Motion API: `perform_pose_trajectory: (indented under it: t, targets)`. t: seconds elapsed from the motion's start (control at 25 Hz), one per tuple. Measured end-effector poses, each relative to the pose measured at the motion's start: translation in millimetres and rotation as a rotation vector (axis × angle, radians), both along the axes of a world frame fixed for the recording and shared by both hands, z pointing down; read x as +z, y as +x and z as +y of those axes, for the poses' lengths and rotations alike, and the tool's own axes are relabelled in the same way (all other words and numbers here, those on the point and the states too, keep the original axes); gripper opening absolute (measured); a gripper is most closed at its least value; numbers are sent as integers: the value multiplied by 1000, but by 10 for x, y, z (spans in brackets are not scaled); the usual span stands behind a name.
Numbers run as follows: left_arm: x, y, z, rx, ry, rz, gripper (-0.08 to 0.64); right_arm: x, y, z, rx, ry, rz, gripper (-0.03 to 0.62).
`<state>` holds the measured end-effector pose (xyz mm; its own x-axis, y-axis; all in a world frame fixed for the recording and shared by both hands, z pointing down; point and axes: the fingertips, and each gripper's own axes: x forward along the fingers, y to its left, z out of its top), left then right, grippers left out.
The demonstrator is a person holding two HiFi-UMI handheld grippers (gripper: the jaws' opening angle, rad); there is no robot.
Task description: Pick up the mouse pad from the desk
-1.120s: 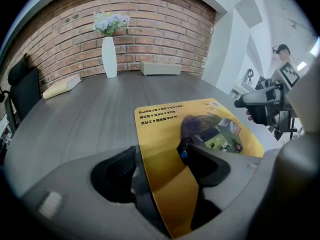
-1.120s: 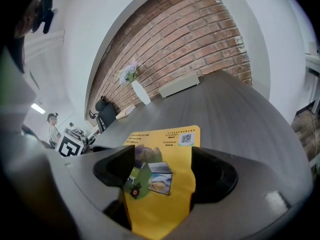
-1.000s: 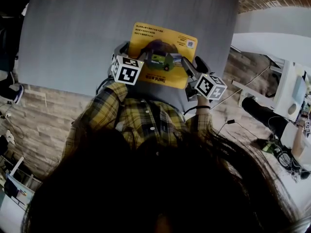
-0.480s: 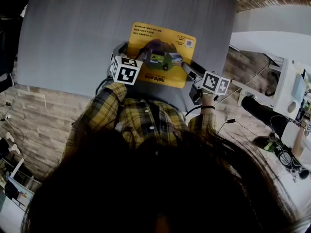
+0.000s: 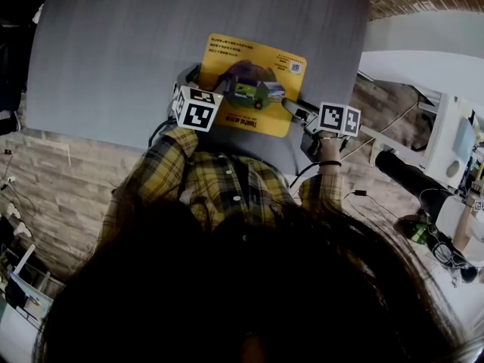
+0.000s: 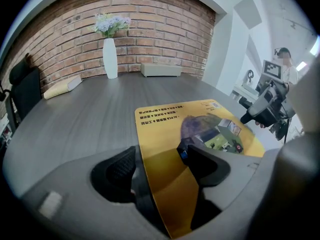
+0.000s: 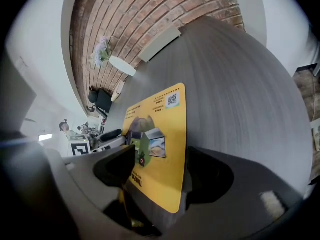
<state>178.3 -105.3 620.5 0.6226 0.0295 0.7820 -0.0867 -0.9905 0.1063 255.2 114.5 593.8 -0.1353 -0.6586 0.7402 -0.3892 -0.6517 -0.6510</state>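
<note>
Left gripper view has the left gripper (image 6: 157,156) low over the desk with its jaws apart and level. The near left corner of the yellow mouse pad (image 6: 200,126) runs in between them, and the right-hand jaw tip lies over the pad's printed face. Right gripper view shows the right gripper (image 7: 160,159) rolled onto its side, jaws likewise apart. The pad's opposite near corner lies in the gap, its long edge running along one jaw. Against the head view of a second ago, the right gripper's marker cube (image 5: 338,119) has swung outward to the right and turned to show two faces, though its tip is at much the same spot on the pad's edge. The left gripper and the pad have not shifted, and the pad lies flat near the front edge of the grey desk (image 6: 75,119). At the desk's far side a white vase (image 6: 110,59) of pale flowers (image 6: 111,23) and a low beige box (image 6: 161,70) stand before a brick wall (image 6: 165,29). A dark chair (image 6: 22,84) is at the left.
</note>
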Motion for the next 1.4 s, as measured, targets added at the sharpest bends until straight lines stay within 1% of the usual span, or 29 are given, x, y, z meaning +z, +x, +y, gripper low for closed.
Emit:
perform_pose_trajectory:
  t: [0.2, 0.36, 0.44, 0.6, 0.76, 0.84, 0.92, 1.0, 1.04, 1.16, 1.2, 1.4]
  targets:
    - [4, 17, -14, 1, 3, 9, 333, 27, 40, -7, 7, -6, -90, 318]
    - [4, 15, -2, 2, 6, 13, 333, 31, 79, -30, 6, 10, -124, 302]
    - [-2, 19, -8, 0, 7, 18, 333, 23, 92, -50, 4, 20, -124, 301]
    - [-4, -10, -7, 0, -4, -3, 333, 0, 179, -95, 50, 59, -116, 284]
    - [-11, -15, -11, 0, -6, -1, 333, -30, 330, -174, 87, 124, -67, 276]
    - [-16, -12, -4, 1, -4, 2, 333, -39, 416, -195, 106, 163, -45, 258]
    - [-24, -8, -8, 1, -1, 5, 333, -36, 438, -198, 89, 181, -51, 249]
    - [-33, -10, -15, 0, -1, 5, 333, -36, 401, -182, 41, 186, -69, 236]
    - [-28, -11, -15, 0, -3, 4, 333, -50, 350, -194, 9, 211, -94, 236]
    - [-29, -15, -16, 1, -2, 0, 333, -154, 93, -315, -100, 346, -196, 236]
    - [-28, -17, -13, 1, -3, 0, 333, -174, 28, -333, -116, 366, -214, 236]
    - [-22, -4, -11, 3, -5, 5, 333, -179, -25, -398, -122, 397, -218, 236]
